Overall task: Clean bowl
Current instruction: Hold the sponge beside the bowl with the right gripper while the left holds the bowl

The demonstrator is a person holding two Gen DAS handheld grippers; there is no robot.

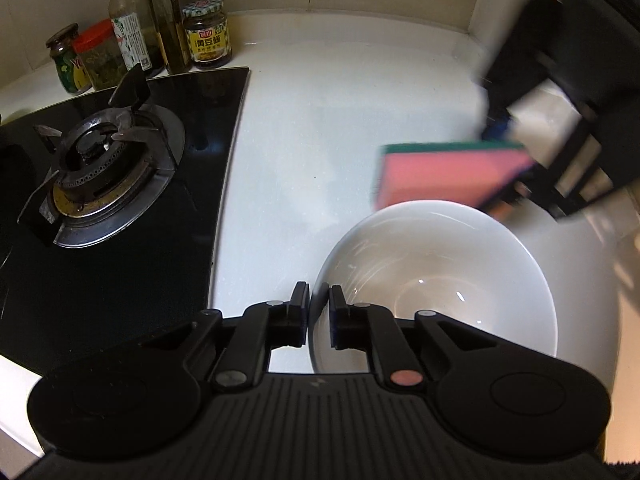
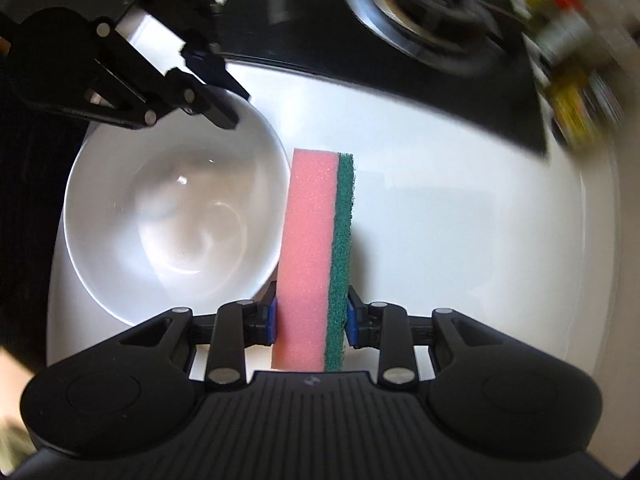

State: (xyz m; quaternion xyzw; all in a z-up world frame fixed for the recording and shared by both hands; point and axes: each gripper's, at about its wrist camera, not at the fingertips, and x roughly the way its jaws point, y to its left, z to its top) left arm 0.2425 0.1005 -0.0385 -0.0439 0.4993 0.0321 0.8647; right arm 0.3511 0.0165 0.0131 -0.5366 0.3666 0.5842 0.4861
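Note:
A white bowl point(image 1: 436, 284) rests on the white counter. My left gripper point(image 1: 319, 300) is shut on the bowl's near rim, one finger inside and one outside. In the right wrist view the bowl point(image 2: 172, 216) is at the left, with the left gripper point(image 2: 232, 114) clamped on its far rim. My right gripper point(image 2: 310, 318) is shut on a pink sponge with a green scouring side point(image 2: 314, 248), held on edge just right of the bowl. In the left wrist view the sponge point(image 1: 444, 178) hovers blurred beyond the bowl's far rim.
A black glass hob with a gas burner point(image 1: 104, 176) lies left of the bowl. Several jars and bottles point(image 1: 160, 36) stand at the back wall. White counter point(image 1: 320, 128) stretches between hob and bowl. The hob point(image 2: 432, 12) is blurred in the right wrist view.

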